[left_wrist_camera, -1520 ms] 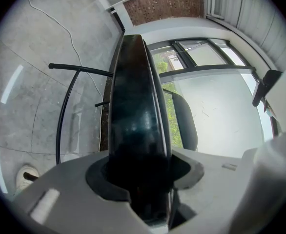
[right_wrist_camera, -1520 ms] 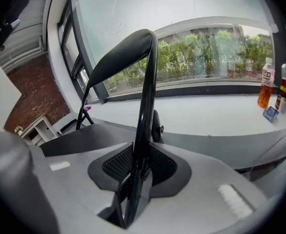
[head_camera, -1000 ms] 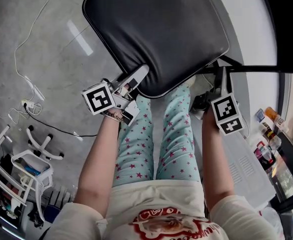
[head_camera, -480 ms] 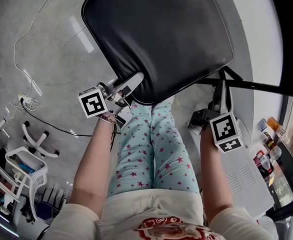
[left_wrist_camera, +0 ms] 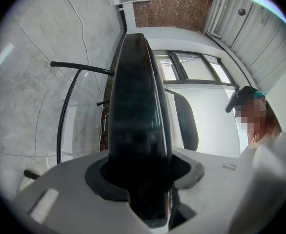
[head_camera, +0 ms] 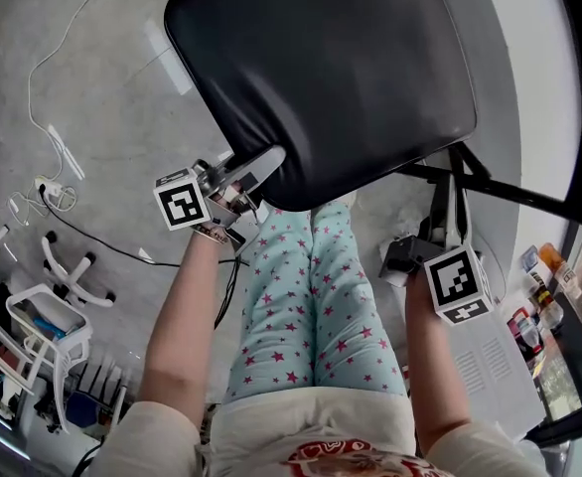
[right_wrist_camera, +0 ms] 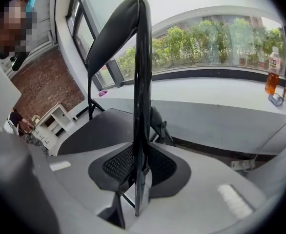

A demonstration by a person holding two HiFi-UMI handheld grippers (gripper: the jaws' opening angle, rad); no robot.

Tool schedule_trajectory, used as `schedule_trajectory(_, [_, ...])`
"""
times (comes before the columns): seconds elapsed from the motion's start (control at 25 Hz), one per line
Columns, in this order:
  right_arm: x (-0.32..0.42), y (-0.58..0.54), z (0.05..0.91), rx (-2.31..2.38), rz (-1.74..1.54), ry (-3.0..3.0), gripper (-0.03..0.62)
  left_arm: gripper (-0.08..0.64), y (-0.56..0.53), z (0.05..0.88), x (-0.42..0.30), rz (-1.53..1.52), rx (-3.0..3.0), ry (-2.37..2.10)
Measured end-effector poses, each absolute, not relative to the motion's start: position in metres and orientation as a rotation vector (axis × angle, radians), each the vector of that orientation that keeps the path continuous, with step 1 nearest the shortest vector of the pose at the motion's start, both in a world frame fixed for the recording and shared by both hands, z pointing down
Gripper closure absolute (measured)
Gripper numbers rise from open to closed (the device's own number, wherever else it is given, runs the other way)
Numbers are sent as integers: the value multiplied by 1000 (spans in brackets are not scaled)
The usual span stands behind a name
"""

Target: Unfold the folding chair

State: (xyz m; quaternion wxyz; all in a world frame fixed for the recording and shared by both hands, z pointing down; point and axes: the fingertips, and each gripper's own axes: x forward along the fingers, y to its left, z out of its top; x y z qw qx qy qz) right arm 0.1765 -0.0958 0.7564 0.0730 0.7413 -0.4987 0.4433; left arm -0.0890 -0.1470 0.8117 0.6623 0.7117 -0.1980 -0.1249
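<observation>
The folding chair's black padded seat (head_camera: 321, 68) fills the top of the head view, above the person's star-patterned trousers. My left gripper (head_camera: 254, 170) is shut on the seat's near left edge (left_wrist_camera: 138, 130), which stands as a thick black slab between the pads. To the right, my right gripper (head_camera: 444, 205) is shut on a thin black frame tube (right_wrist_camera: 141, 106) that runs up to the chair's backrest (right_wrist_camera: 111, 35). The same gloss tube (head_camera: 514, 192) crosses toward the right edge of the head view.
White cables (head_camera: 53, 157) and a power strip lie on the grey floor at left. A small white rack (head_camera: 28, 331) stands at lower left. Bottles (head_camera: 539, 266) and a white vented unit (head_camera: 495, 351) sit at right, beside a window ledge.
The seat has swung to cover more of the head view. My right gripper has moved toward the person along with the tube. My left gripper has shifted slightly left with the seat edge.
</observation>
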Motion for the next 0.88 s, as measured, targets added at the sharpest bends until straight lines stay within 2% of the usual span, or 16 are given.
schedule_trajectory(0.68, [147,-92,766,2138,1335,-1488,477,336,-146,830,-114,-321,1606,-380])
schedule_trajectory(0.88, [146,-90,767,2069,1304,-1510,472,307,-143,831,-116,-273,1623,-434])
